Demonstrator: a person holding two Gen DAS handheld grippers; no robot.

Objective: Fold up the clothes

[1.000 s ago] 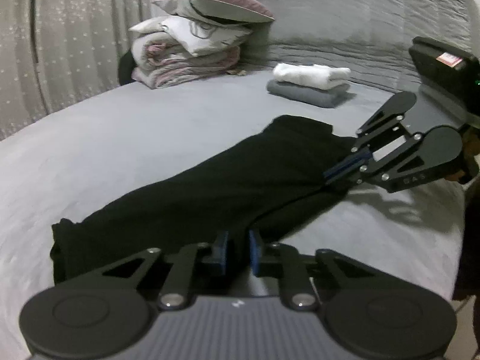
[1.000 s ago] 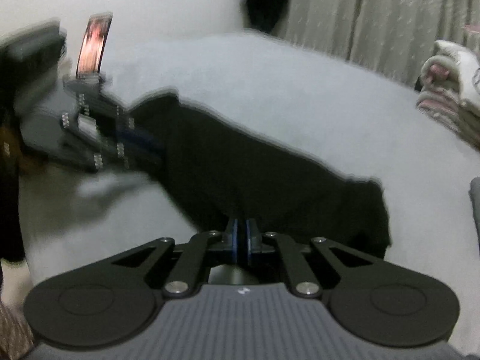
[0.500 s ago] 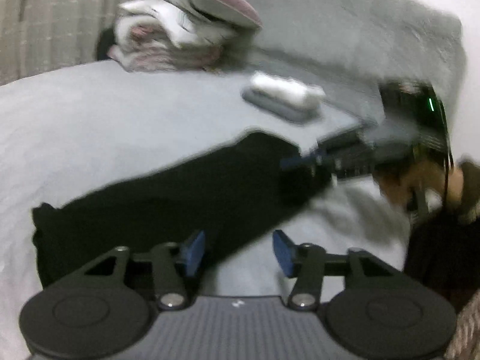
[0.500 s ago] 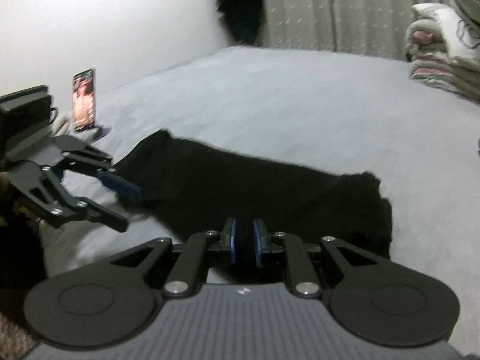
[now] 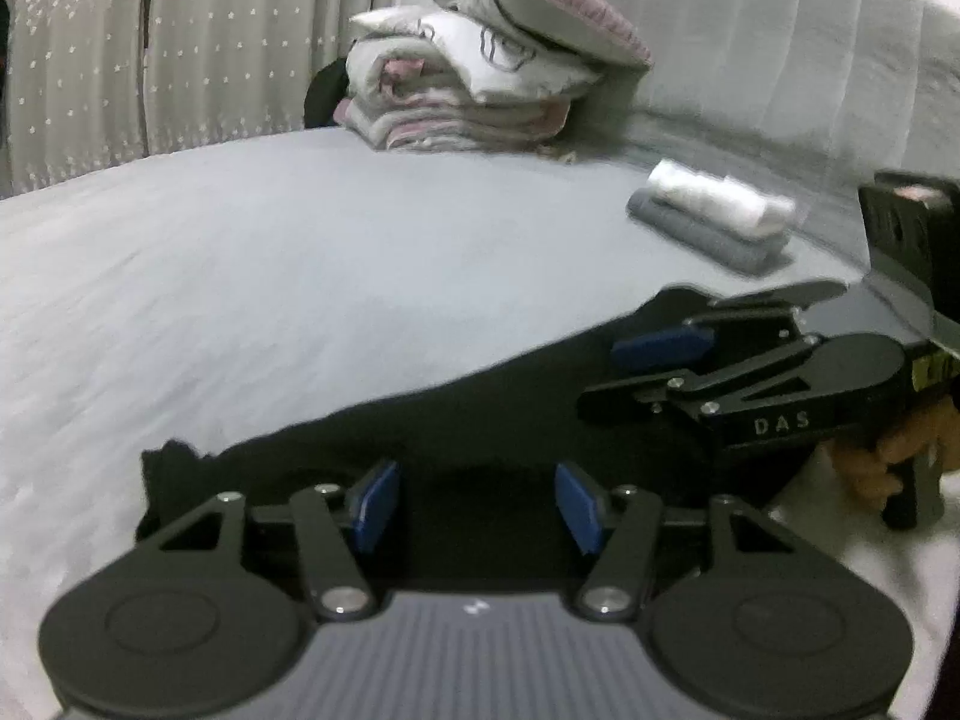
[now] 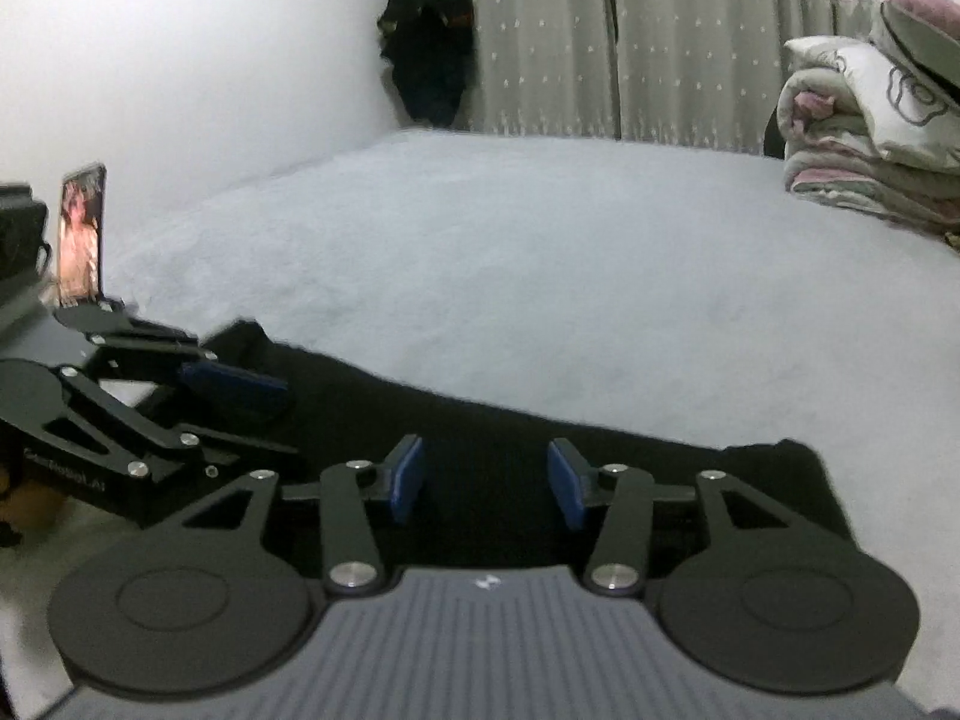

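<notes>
Hovering low over a black garment with both jaws spread wide: left hand-held gripper released and holding nothing, right hand-held gripper likewise released, blue pads well apart. Looks like a between-grips point of the fold, though can't tell from one look whether another fold is due or this long narrow shape is near final. Probably calls for pinching an edge or end of the cloth with each gripper before lifting anything, keeping both layers caught since soft dark fabric slips easily.

Lying as a long dark strip across the near part of the grey bed, directly under and just ahead of both sets of fingers, one end poking out past the left gripper, the other past the right. Farther off: a small stack of folded clothes, white on grey, plus a pile of bedding and pillows near the headboard. Phone propped at the bed's edge.
</notes>
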